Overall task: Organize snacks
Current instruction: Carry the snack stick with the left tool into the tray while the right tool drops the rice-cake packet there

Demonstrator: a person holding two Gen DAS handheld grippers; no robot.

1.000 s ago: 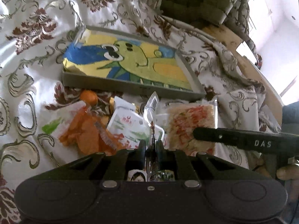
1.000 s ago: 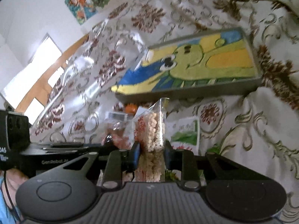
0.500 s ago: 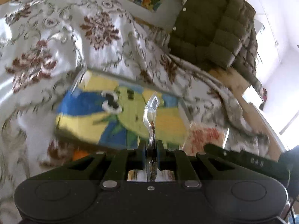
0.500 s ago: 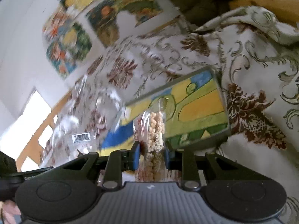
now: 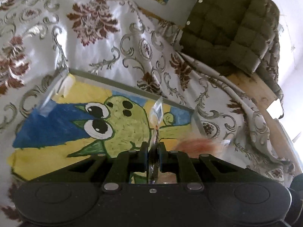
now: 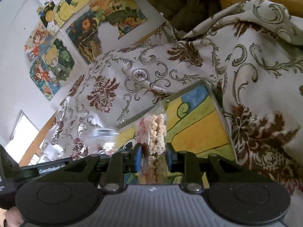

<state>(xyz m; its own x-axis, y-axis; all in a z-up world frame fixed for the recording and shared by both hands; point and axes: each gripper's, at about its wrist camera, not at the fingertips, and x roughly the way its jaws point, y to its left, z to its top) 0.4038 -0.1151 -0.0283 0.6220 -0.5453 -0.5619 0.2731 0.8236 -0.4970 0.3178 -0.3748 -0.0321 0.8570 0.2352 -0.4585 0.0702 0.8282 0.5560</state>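
A shallow tray [image 5: 132, 87] with a painted green cartoon creature on its floor lies on the patterned cloth. My left gripper [image 5: 153, 146] is shut on the thin edge of a clear snack packet [image 5: 156, 113] and holds it above the tray's middle. My right gripper [image 6: 153, 151] is shut on a clear bag of pale puffed snacks [image 6: 158, 130], held above the same tray [image 6: 217, 102]. A blurred orange and clear packet [image 5: 197, 143] shows at the right of the left gripper.
A white cloth with brown floral and grey scroll pattern [image 5: 94, 20] covers the surface. An olive quilted jacket [image 5: 233, 19] hangs at the back right over a wooden edge [image 5: 253, 83]. Paintings [image 6: 62, 43] hang on the wall.
Both grippers have lifted from the heap of snacks on the cloth and moved forward over the tray, each with its packet. The heap has dropped out of view.
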